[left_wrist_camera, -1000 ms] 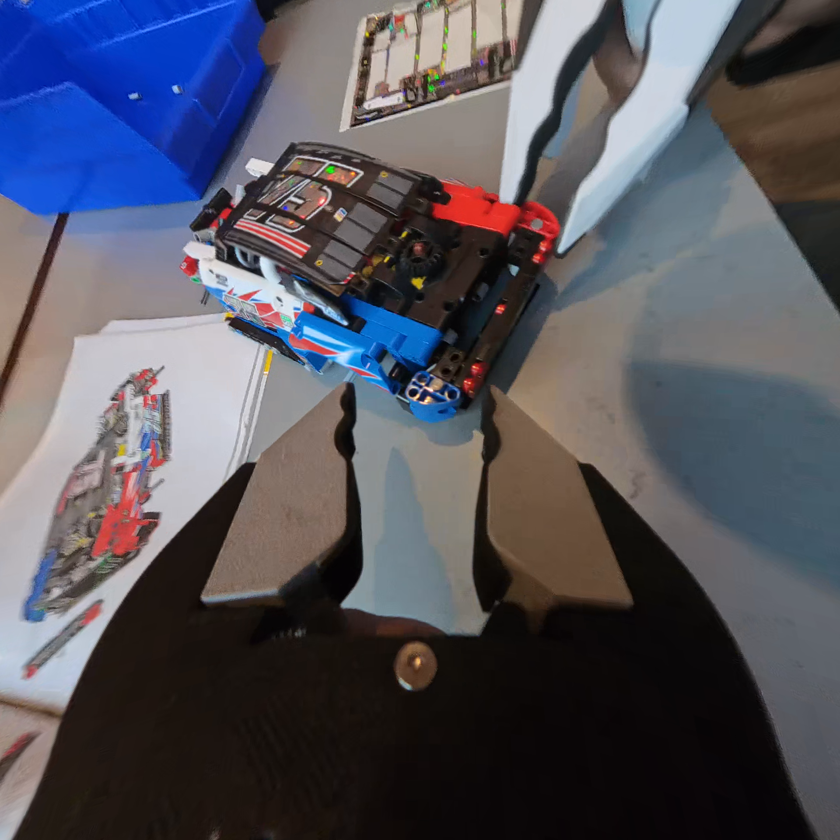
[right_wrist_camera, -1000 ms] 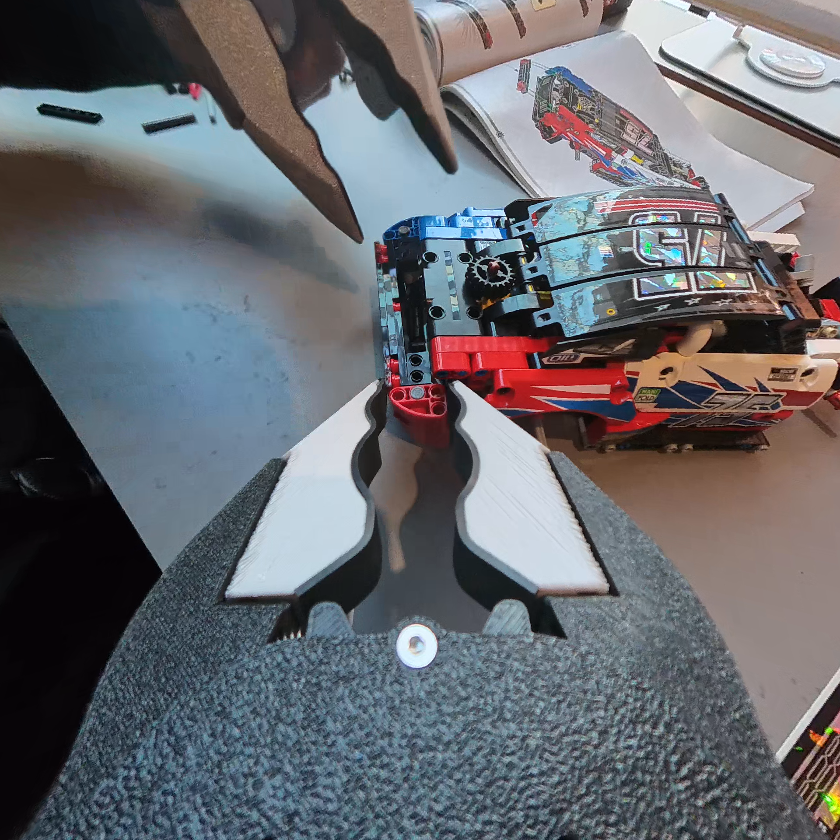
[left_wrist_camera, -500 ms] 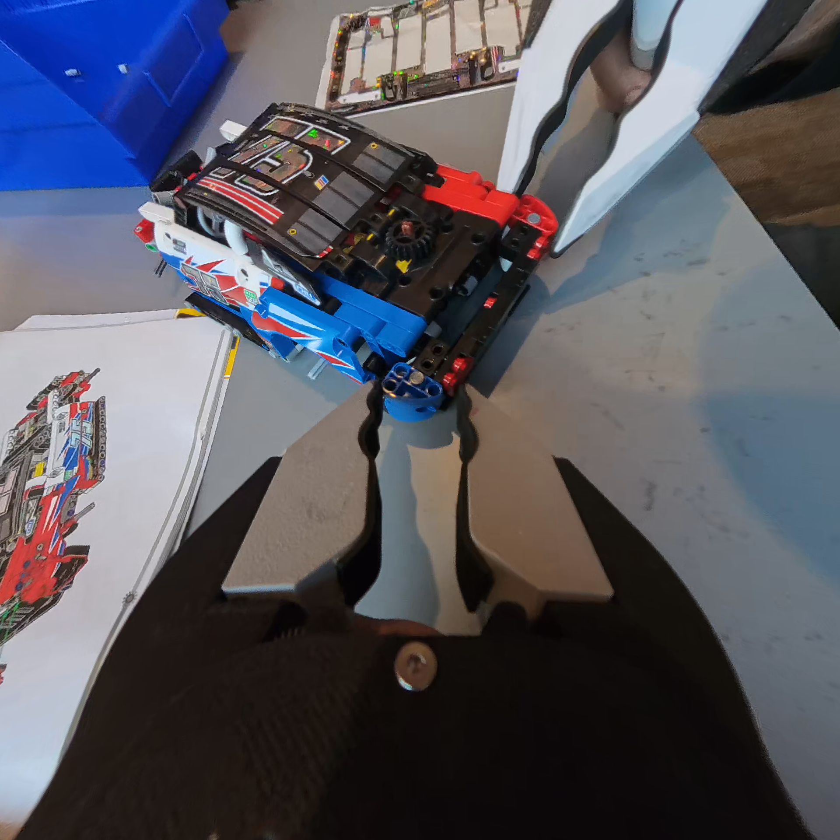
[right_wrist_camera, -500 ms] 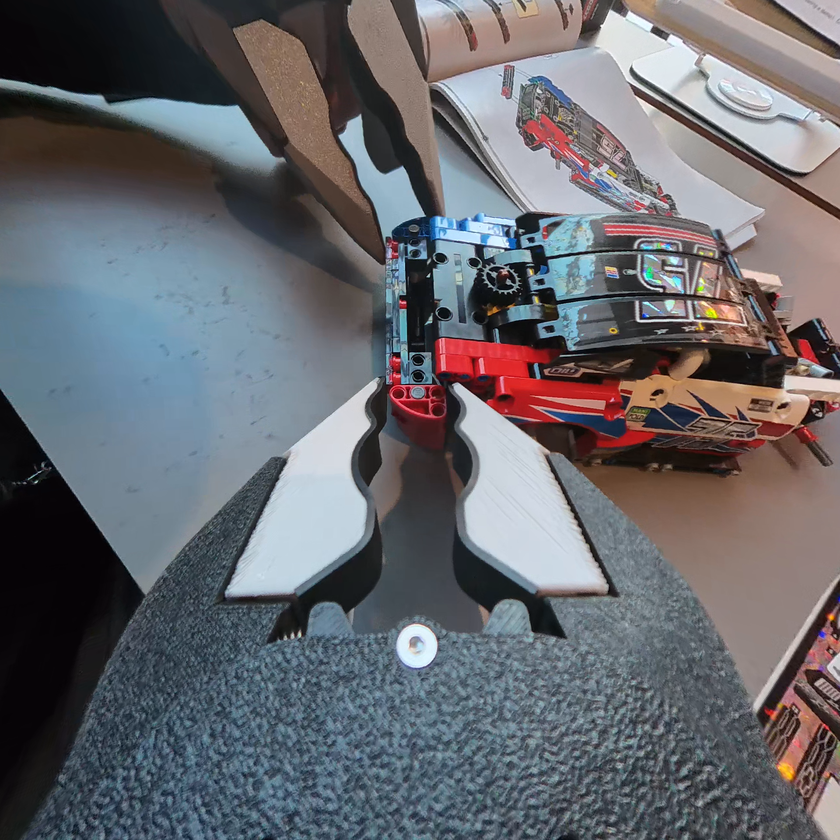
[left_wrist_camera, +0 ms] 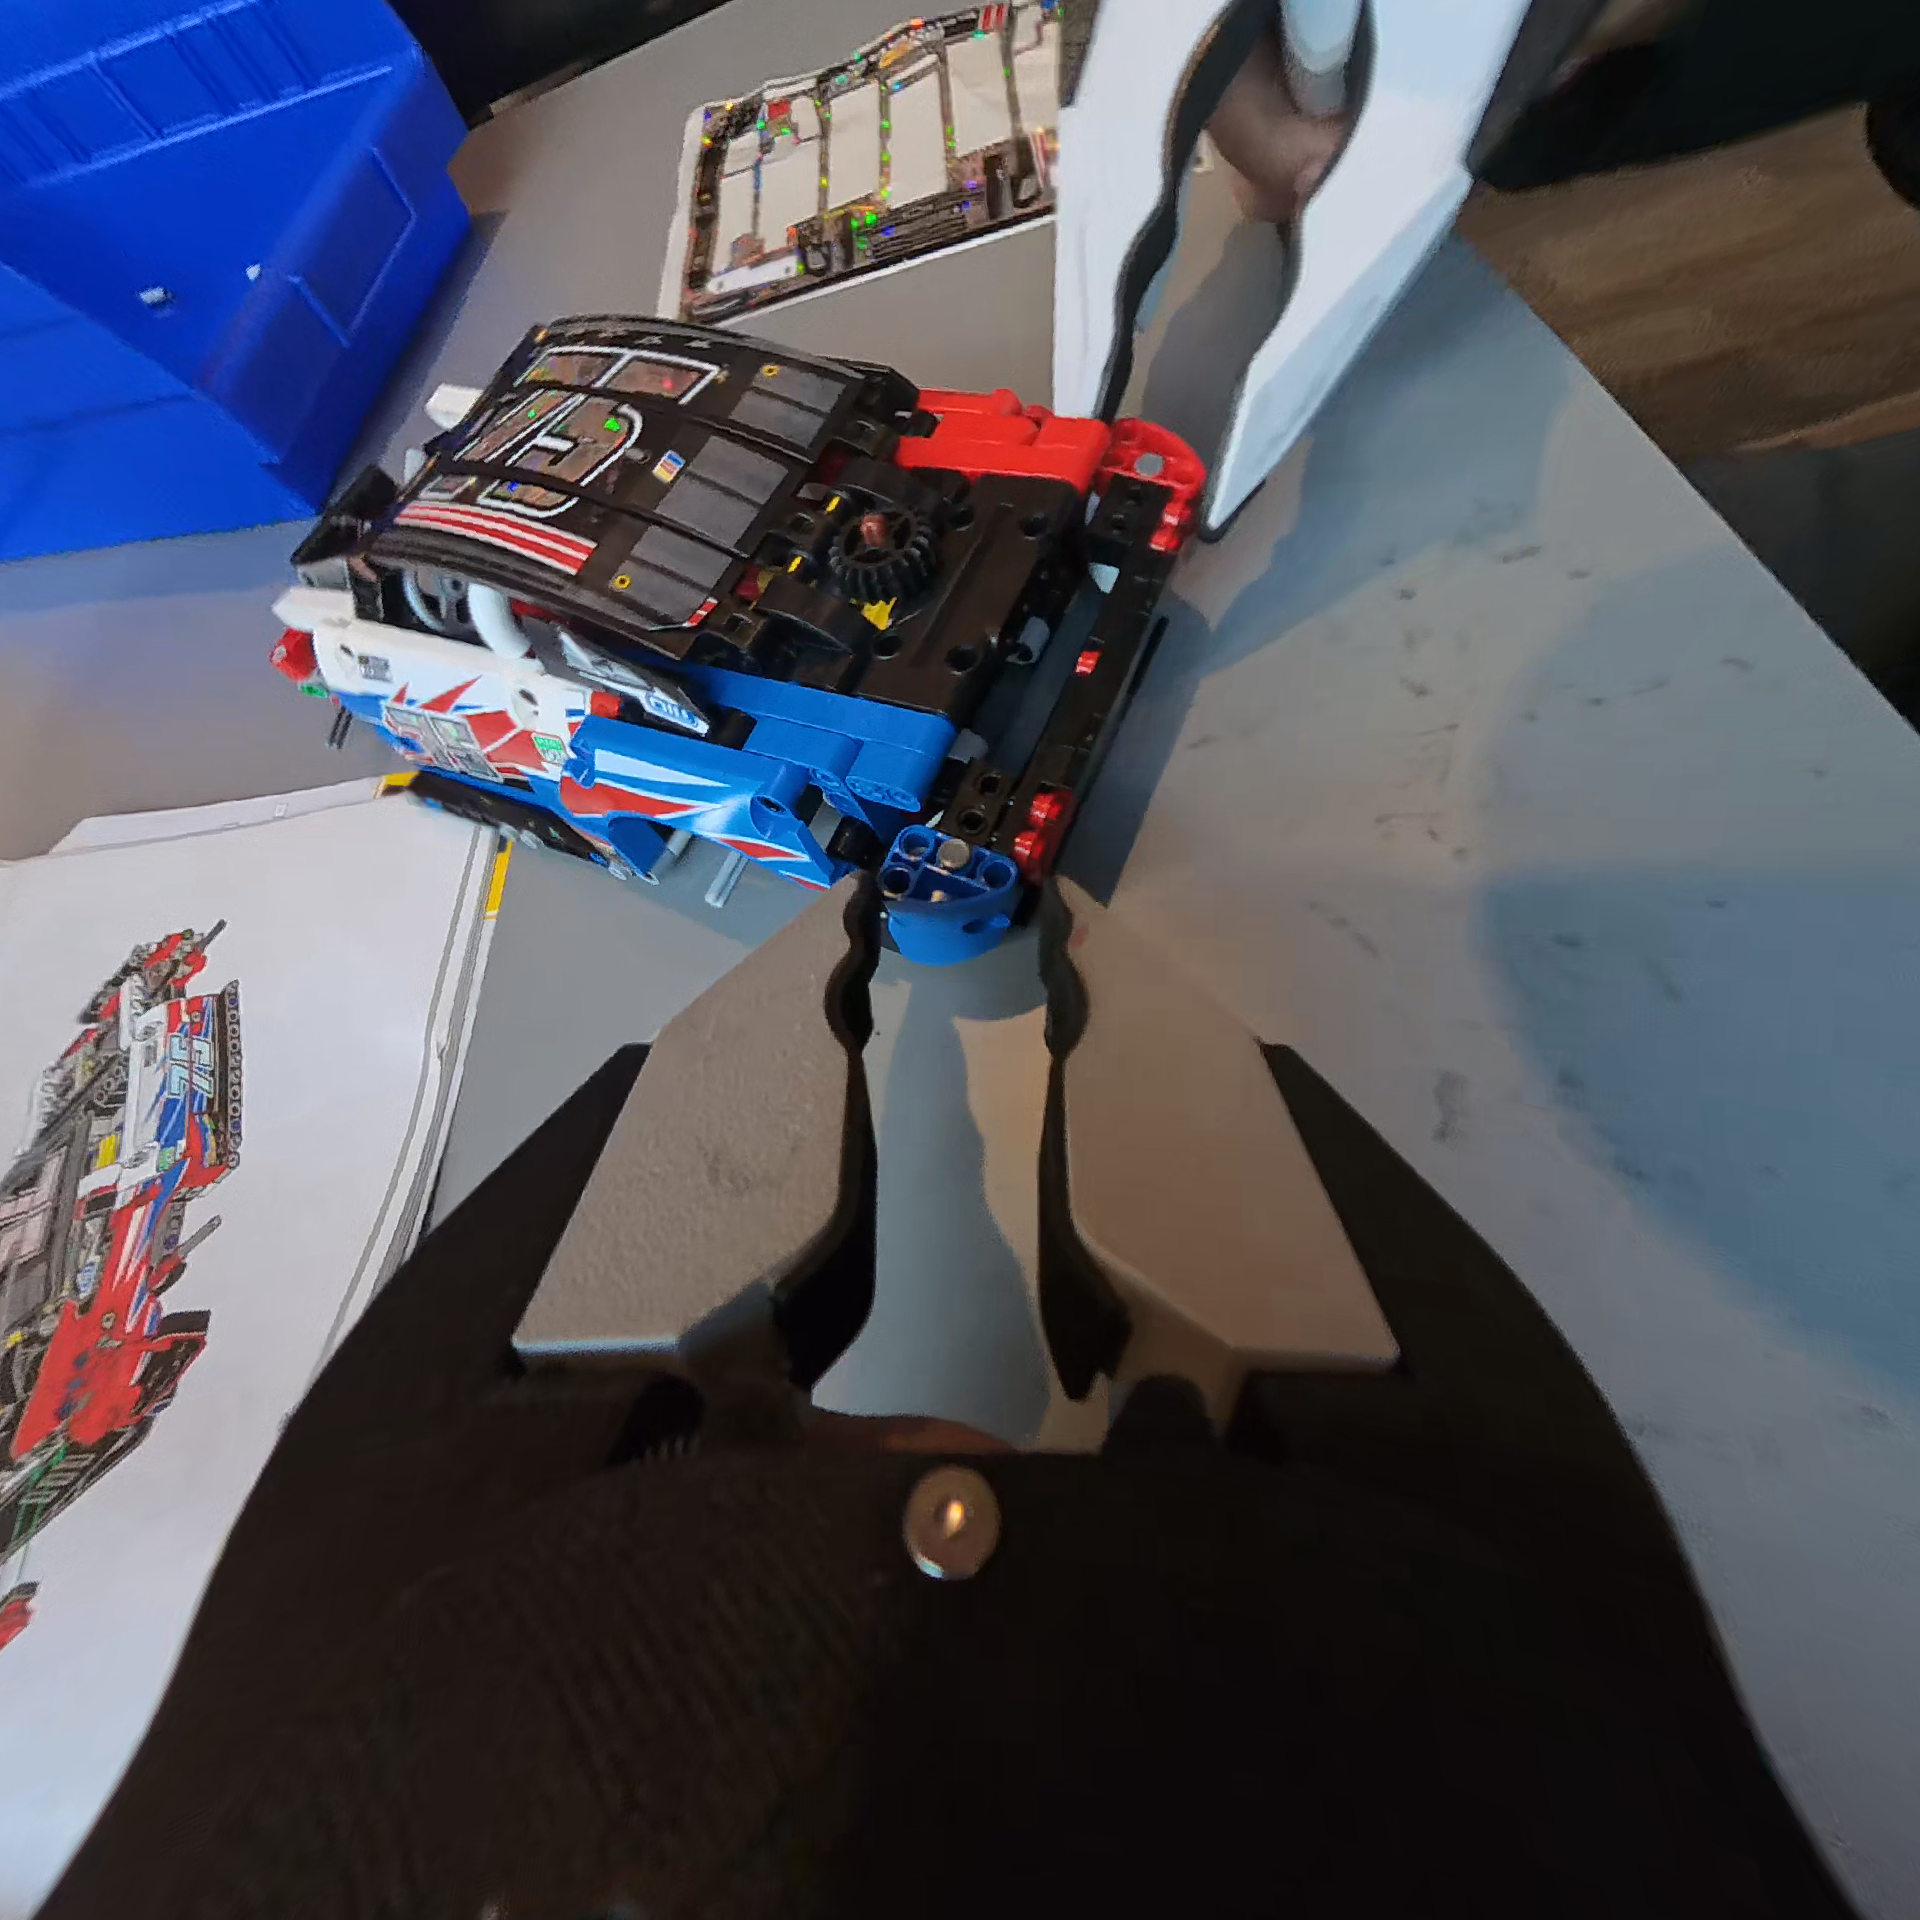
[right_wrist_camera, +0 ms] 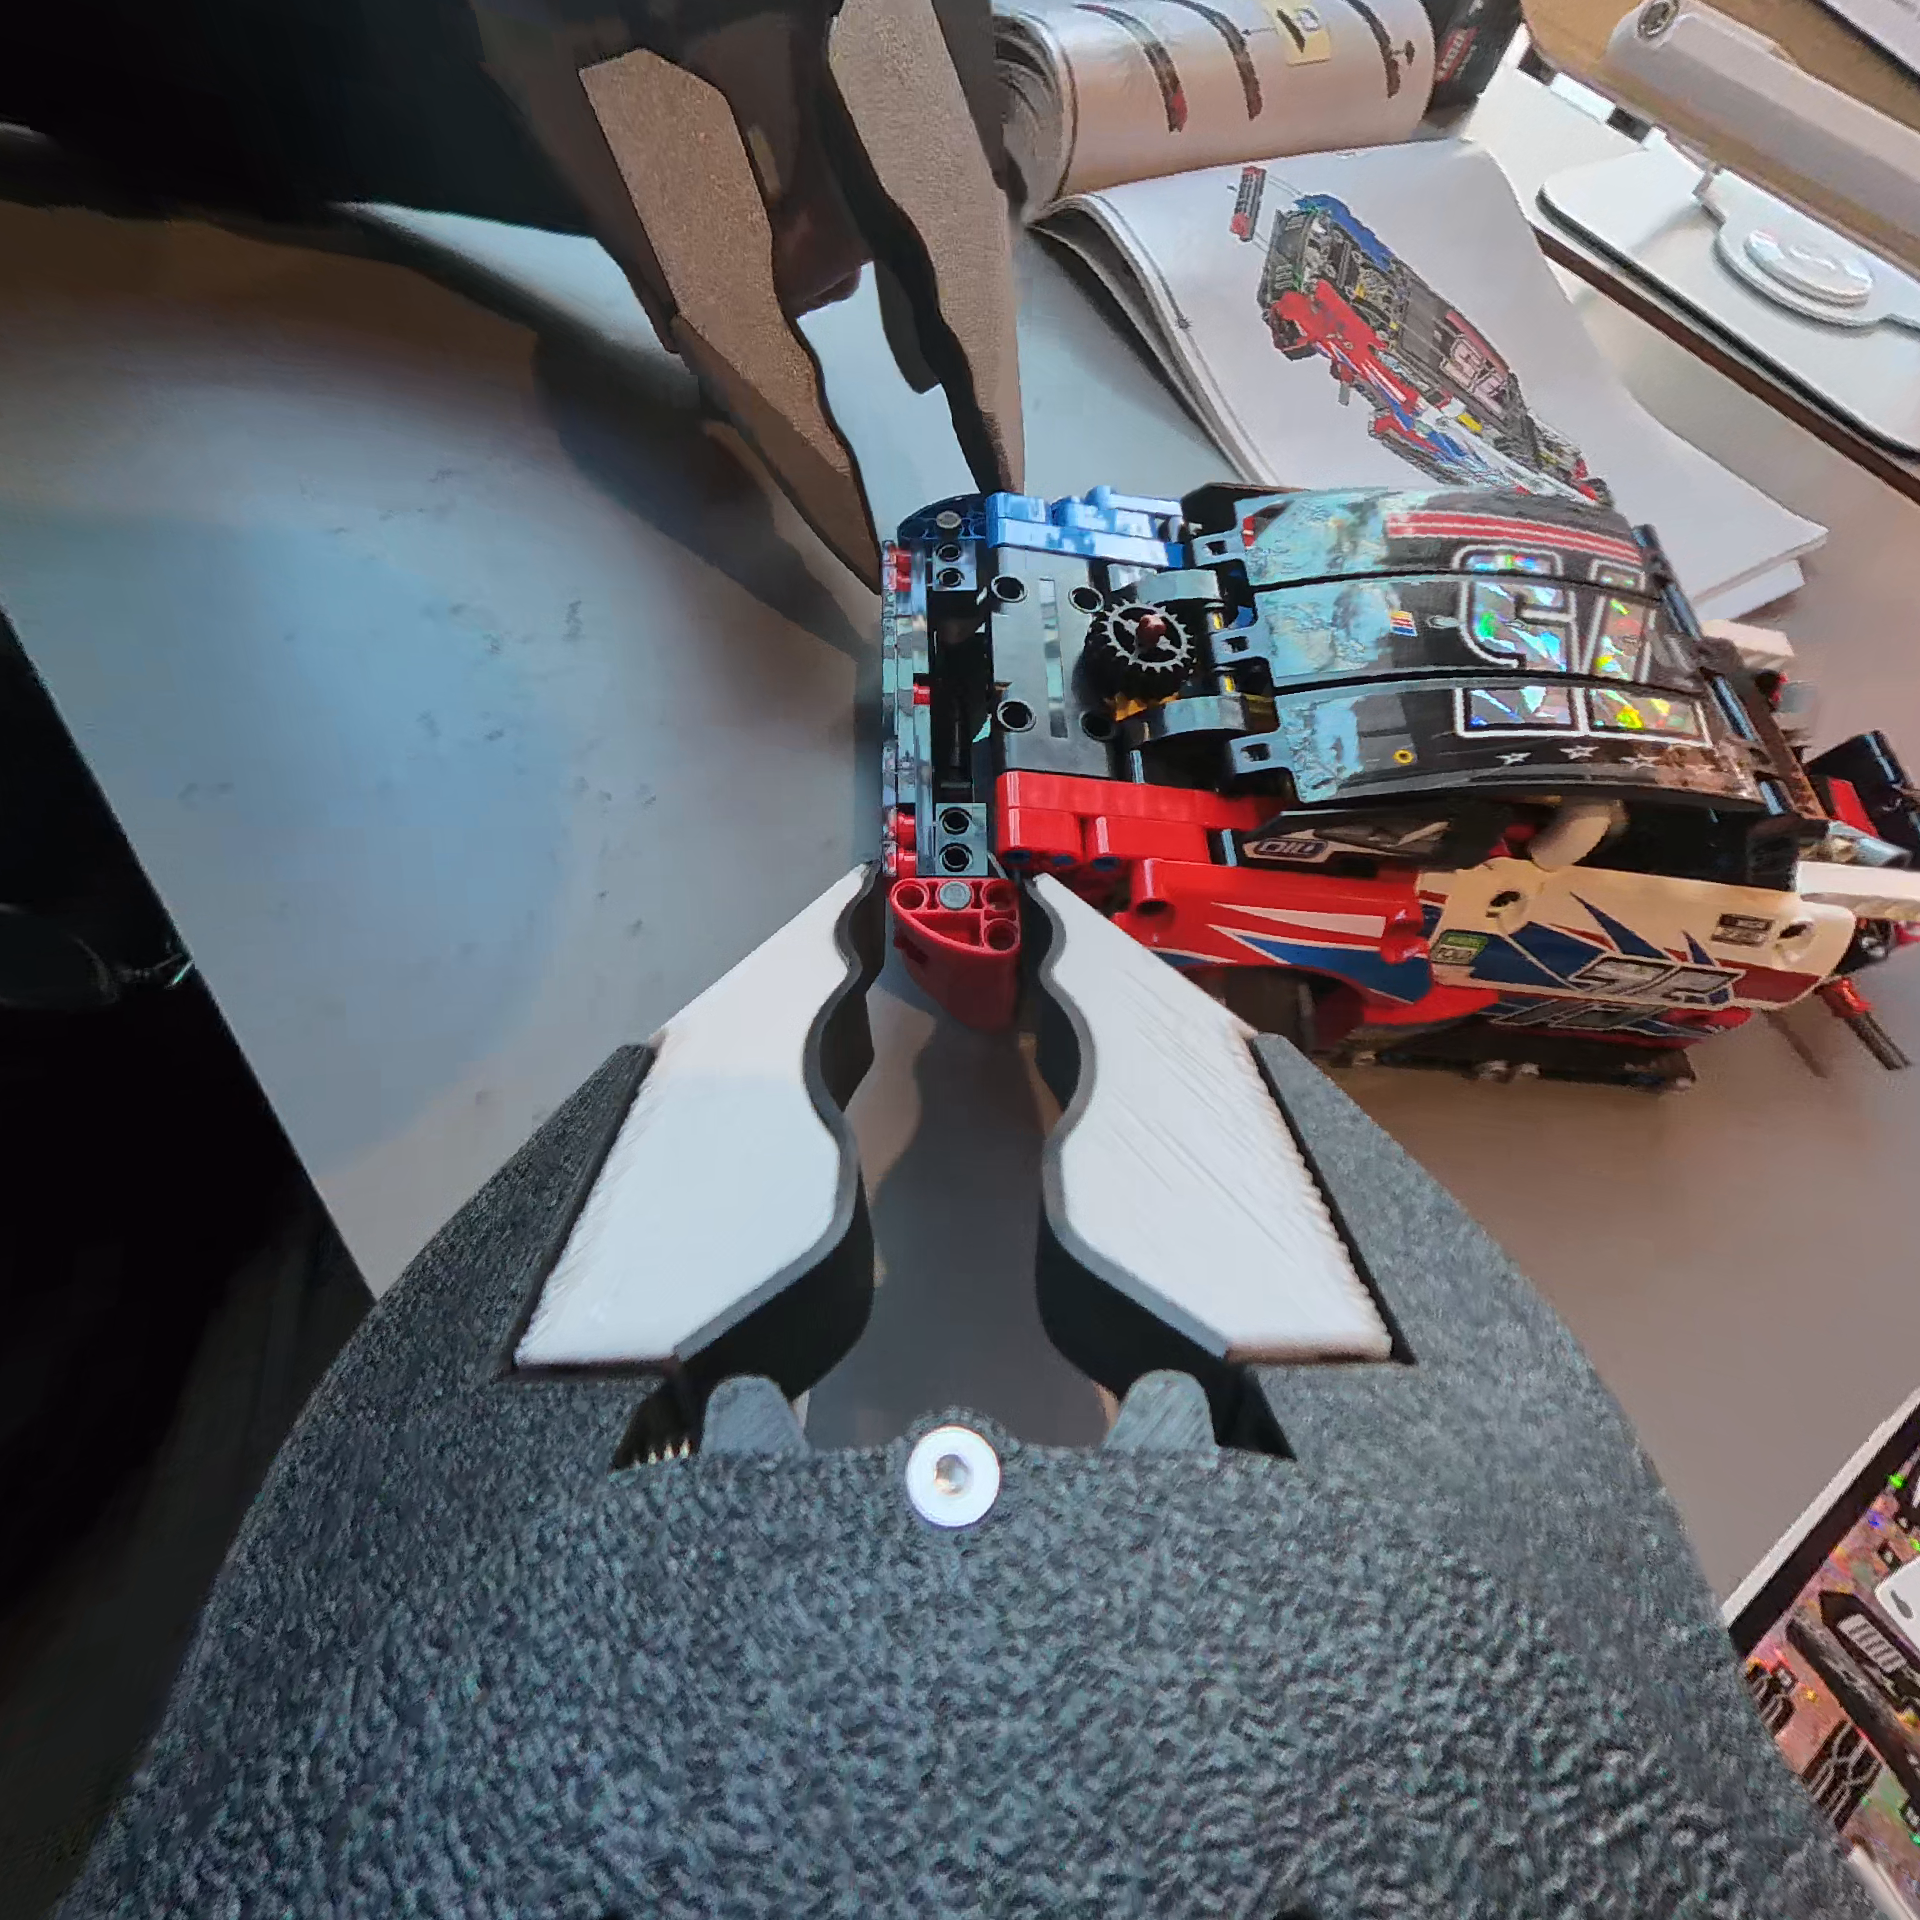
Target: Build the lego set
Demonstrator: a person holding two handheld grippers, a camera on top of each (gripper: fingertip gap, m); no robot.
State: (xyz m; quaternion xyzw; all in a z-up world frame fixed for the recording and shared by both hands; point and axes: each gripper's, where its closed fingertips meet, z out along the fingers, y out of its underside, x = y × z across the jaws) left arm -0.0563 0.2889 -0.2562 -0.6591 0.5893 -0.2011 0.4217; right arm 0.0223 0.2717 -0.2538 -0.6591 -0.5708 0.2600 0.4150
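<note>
Grey surface (left_wrist_camera: 1558,727) carries one lego car (left_wrist_camera: 727,582), nearly built, resting on its chassis. Two grippers brace its rear corners, likely to steady it: the left gripper (left_wrist_camera: 951,914) has its jaws clamped on the blue corner piece (left_wrist_camera: 945,883), the right gripper (right_wrist_camera: 956,925) on the red corner piece (right_wrist_camera: 956,925). One instruction booklet (left_wrist_camera: 260,1039) and one sticker sheet (left_wrist_camera: 873,177) lie nearby.

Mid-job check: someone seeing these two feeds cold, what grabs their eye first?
The half-built lego car in red, blue and black sits mid-table with a shiny stickered roof. The left gripper clamps its blue rear corner piece, while the right gripper clamps the red corner piece opposite. An open instruction booklet lies beside the car, with a blue bin behind.
</note>
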